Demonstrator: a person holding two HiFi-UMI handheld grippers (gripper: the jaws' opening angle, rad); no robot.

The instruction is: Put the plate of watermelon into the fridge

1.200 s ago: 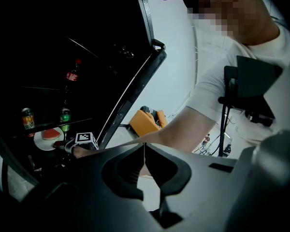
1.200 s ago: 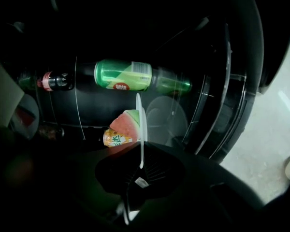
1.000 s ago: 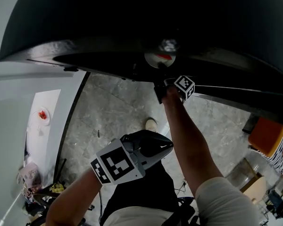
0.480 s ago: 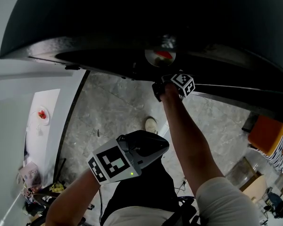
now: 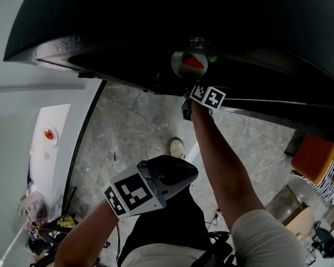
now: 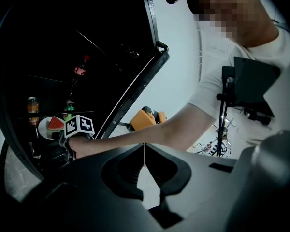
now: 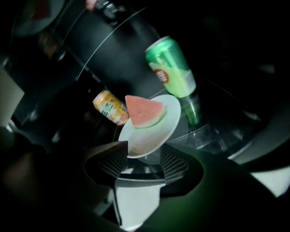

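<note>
Right gripper (image 7: 144, 154) sits slightly further left than before, jaws opening around the plate (image 7: 150, 129) of watermelon (image 7: 144, 111) resting on the fridge shelf (image 7: 210, 134); left gripper (image 6: 144, 148) closed, empty; withdrawal apparently remains.

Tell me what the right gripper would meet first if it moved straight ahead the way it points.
The white plate carrying the watermelon slice: its near rim lies between the right gripper's opening jaws. Beyond it stand an orange can and a green can, but depth is hard to judge.
</note>
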